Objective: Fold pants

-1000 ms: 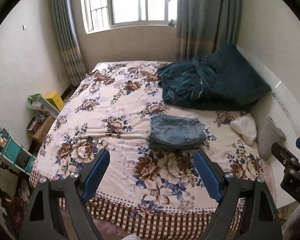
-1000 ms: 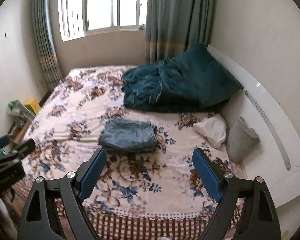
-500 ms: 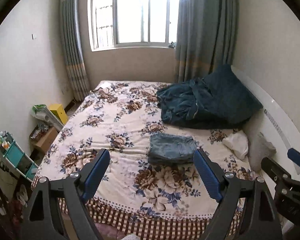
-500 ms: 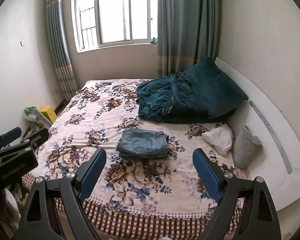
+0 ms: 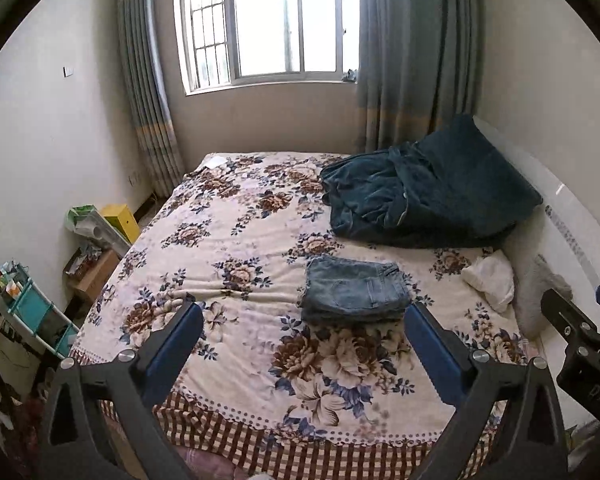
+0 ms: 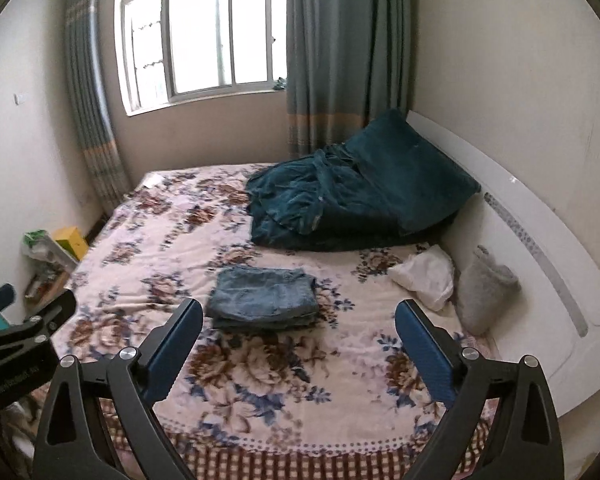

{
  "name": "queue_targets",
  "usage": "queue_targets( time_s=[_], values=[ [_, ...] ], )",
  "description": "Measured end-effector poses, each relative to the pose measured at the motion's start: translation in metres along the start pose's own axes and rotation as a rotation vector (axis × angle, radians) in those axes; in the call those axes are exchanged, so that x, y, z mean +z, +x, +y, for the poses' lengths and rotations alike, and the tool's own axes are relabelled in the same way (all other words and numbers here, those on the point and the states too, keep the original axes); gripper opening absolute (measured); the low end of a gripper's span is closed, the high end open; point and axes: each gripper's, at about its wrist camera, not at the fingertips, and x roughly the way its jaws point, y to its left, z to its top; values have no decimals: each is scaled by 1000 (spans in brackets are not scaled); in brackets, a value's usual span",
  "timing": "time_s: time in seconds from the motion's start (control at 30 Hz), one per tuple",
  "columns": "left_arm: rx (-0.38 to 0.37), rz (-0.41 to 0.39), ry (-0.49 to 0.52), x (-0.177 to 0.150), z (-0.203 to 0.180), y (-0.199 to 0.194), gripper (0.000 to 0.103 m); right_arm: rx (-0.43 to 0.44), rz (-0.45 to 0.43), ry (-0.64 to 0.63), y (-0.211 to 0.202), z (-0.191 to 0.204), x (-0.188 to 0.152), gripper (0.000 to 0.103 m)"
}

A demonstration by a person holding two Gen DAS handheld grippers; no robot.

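Observation:
The blue denim pants (image 5: 354,289) lie folded in a neat rectangular stack on the floral bedspread (image 5: 236,240), also seen in the right wrist view (image 6: 264,295). My left gripper (image 5: 304,320) is open and empty, held back from the bed's near edge, well short of the pants. My right gripper (image 6: 298,316) is open and empty too, likewise back from the bed. The right gripper's body shows at the left wrist view's right edge (image 5: 580,336); the left gripper's body shows at the right wrist view's left edge (image 6: 24,332).
A dark teal blanket and pillow (image 5: 424,192) are heaped at the head of the bed by the white headboard (image 6: 540,240). A white cloth (image 5: 490,278) and a grey cloth (image 6: 484,292) lie near it. Boxes and a teal shelf (image 5: 32,304) stand on the floor left of the bed.
Both grippers have pulled back and risen away from the bed, so the pants look smaller and more of the window and walls shows. Both stayed open and the pants have not moved.

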Motion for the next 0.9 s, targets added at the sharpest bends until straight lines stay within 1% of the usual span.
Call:
queue_targets(
  time_s=[0.13, 0.33, 0.53, 0.73, 0.9],
  values=[
    [8, 7, 6, -4, -5, 15, 103, -13, 33, -2, 31, -2, -5, 99],
    [28, 19, 27, -7, -12, 31, 103, -30, 66, 0, 60, -5, -14, 99],
    [30, 30, 31, -7, -12, 37, 103, -29, 76, -4, 69, -2, -16, 99],
    [30, 33, 31, -8, -11, 39, 103, -22, 77, 1, 71, -4, -20, 99],
    [30, 32, 33, -8, -9, 39, 103, -12, 77, 1, 72, 3, -22, 99]
  ],
)
